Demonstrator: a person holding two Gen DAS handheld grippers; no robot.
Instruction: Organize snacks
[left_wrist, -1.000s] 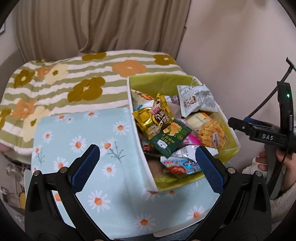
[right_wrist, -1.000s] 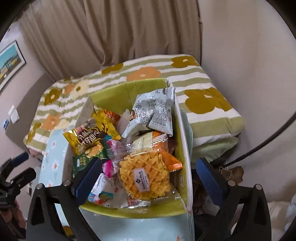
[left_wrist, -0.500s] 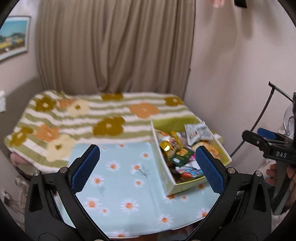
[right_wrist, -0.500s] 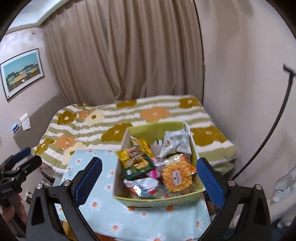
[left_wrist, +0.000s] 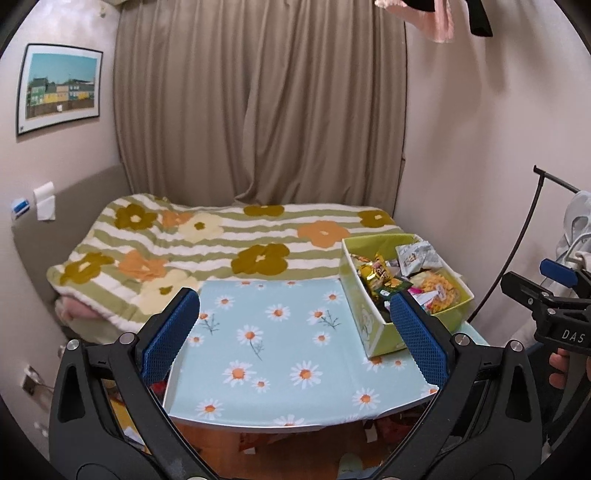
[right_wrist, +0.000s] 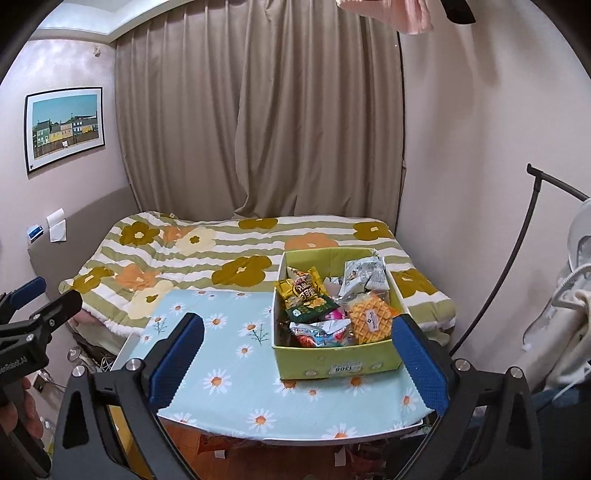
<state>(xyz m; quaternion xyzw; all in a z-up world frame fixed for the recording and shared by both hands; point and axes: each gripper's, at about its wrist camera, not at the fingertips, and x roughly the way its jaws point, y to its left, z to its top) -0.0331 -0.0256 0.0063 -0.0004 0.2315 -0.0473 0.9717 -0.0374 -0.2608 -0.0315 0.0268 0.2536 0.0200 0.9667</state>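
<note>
Left wrist view: we see our left hand-held gripper (left_wrist: 295, 332) released, its blue pads (left_wrist: 170, 334) spread wide and holding nothing, hovering above the near edge of the bench (left_wrist: 280, 369). The bench carries a pale blue daisy-print cloth. A green box (left_wrist: 365, 325) stands at the far right corner of the bench, packed with snacks (left_wrist: 402, 277): a gold packet (left_wrist: 376, 273) toward its left wall, a grey-white packet (left_wrist: 417, 254) at its far end, a waffle-patterned yellow packet (left_wrist: 441, 291) on its right side. Our right hand-held gripper (left_wrist: 550, 299) shows past the right edge of the bench, apart from the box; from here we cannot tell how its jaws stand. Beyond the far edge lies a bed (left_wrist: 221, 243) under a striped, flowered cover, with a beige curtain (left_wrist: 258, 110) behind it.

Right wrist view: our right hand-held gripper (right_wrist: 299, 354) is likewise released, pads (right_wrist: 419, 358) wide apart and empty, above the near edge of the bench (right_wrist: 229, 376). The green box (right_wrist: 332, 358) sits toward the right edge, its front wall bearing a small white label. Inside, the snacks (right_wrist: 325, 314) are heaped together; the waffle packet (right_wrist: 371, 321) leans near the front right corner, the gold packet (right_wrist: 303, 288) lies at the left wall, a dark green packet (right_wrist: 312, 306) just beside it. Our left hand-held gripper (right_wrist: 33, 317) appears past the left edge.
</note>
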